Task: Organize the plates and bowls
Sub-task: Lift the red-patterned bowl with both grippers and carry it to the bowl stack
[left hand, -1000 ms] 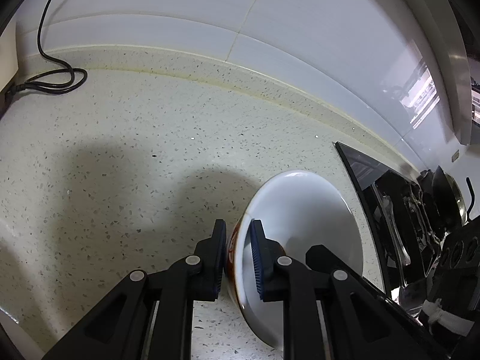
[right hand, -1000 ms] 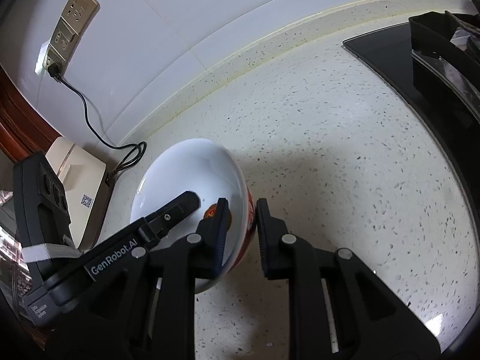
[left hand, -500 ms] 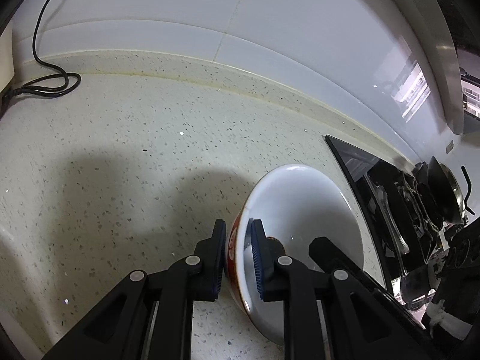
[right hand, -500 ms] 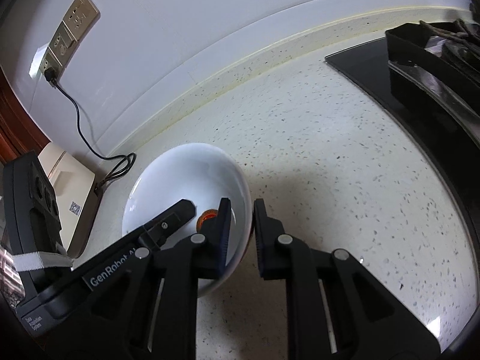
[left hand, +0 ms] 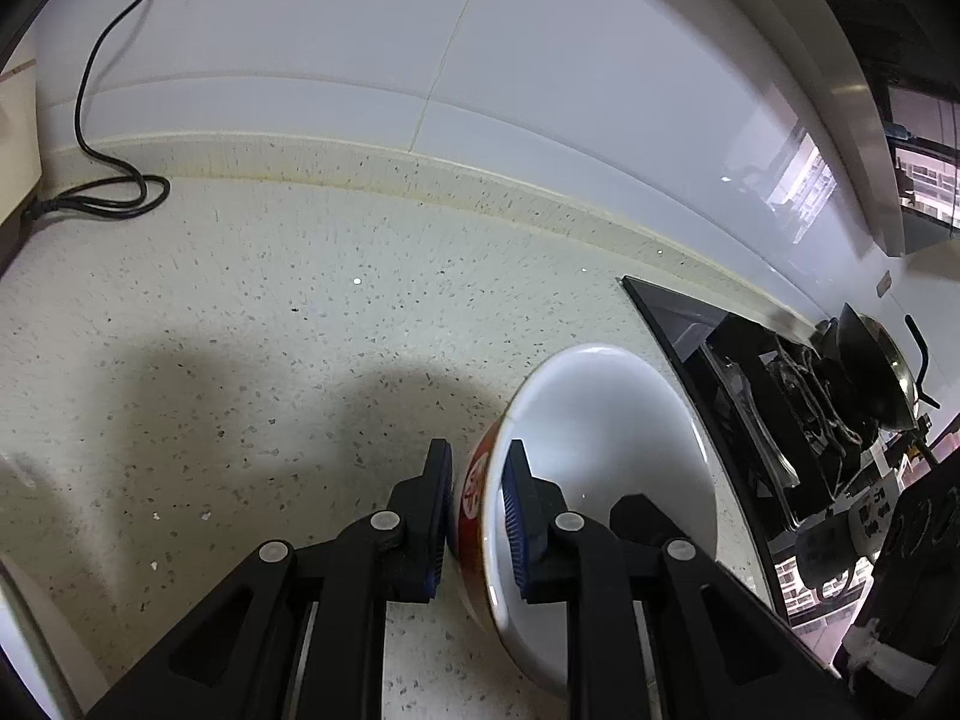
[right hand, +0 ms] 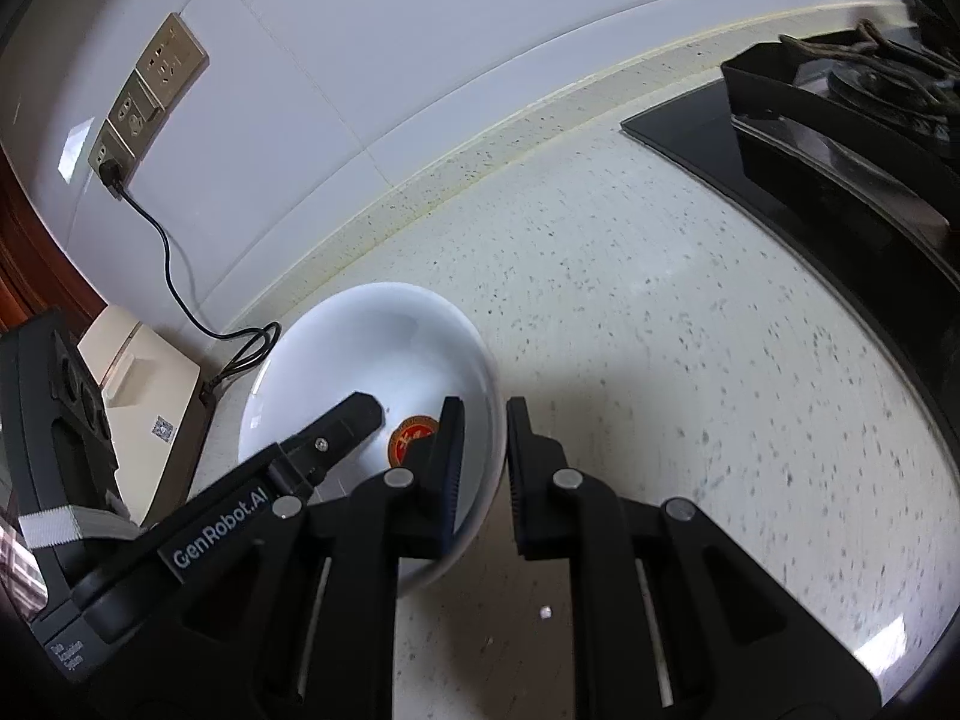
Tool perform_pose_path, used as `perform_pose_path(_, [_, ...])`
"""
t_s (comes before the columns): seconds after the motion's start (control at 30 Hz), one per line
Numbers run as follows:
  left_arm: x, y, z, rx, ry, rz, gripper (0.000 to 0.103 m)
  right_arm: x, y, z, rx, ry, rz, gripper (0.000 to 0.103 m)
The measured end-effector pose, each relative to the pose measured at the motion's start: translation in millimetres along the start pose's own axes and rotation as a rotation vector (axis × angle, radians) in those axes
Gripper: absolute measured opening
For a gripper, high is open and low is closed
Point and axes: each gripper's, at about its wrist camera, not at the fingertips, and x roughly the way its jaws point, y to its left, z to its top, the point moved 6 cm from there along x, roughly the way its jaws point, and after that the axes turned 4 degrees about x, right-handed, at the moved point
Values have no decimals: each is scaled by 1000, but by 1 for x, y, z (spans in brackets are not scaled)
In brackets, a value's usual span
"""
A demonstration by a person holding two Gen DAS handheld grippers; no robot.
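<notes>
Speckled stone bench (left hand: 252, 324) is running back to a white tiled wall (left hand: 360, 30), with a black cooktop (right hand: 780, 144) at one end and a black cord (right hand: 174, 276) trailing from a wall socket (right hand: 117, 171). We are observing one white bowl (left hand: 606, 456) with a red outer band, tilted above the bench. We are finding the left gripper (left hand: 477, 516) with its jaws closed narrowly across the bowl's rim, one pad on the red outside, one inside. We are recording the right gripper (right hand: 485, 468) straddling the opposite rim likewise, jaws nearly together, though we cannot tell whether the outer pad is touching. A red emblem (right hand: 413, 435) is showing inside the bowl.
</notes>
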Motion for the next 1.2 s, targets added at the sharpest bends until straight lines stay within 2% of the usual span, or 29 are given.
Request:
perform_pose_path(0.23, [-25,-1,-14,20,-40,-13,18,-22,2,-19,31,-26,13,17])
perform_pose_path(0.4, [-48,-4,-31,47,-85,14,18,-38,2,-37,67,-22,21,17])
perform_pose_path(0.7, [-66,-8,-60,37,-70,2,18,-63,0,-60,81,-24,-11,17])
perform_pose_path(1.2, [-107,-9,-60,51,-98,-23,18,-103,35,-68,9,-74,-40,17])
